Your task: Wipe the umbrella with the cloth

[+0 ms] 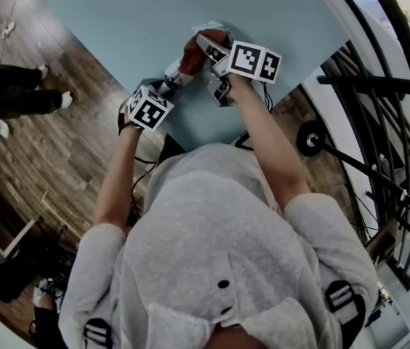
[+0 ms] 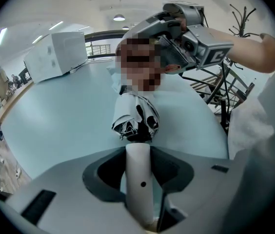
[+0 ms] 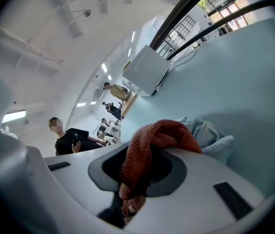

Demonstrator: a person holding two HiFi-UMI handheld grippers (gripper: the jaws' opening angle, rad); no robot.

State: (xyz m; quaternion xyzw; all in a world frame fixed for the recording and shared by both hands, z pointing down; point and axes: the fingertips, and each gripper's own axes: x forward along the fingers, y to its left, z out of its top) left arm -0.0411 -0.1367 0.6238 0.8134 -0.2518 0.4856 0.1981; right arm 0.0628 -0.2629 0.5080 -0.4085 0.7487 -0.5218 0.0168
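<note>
Both are clamped, the left gripper [image 2: 138, 165] on the umbrella [image 2: 136, 115] by its handle, the right gripper [image 3: 136, 175] on the cloth [image 3: 163, 136]; steady lengthwise strokes are advised.

A person is wearing a grey short-sleeved hooded top [image 1: 212, 231]; the left gripper [image 1: 170, 77] and right gripper [image 1: 206, 46] are each carrying a black-and-white marker cube [image 1: 149, 107].

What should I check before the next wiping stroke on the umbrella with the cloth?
1. Left gripper shut on the umbrella's white handle: ok.
2. Right gripper shut on the red cloth: ok.
3. Umbrella canopy folded, not open: ok.
4. Cloth touching the canopy: cannot tell, the contact spot is hidden.
5. White box on the table stands well apart from both grippers: ok.
</note>
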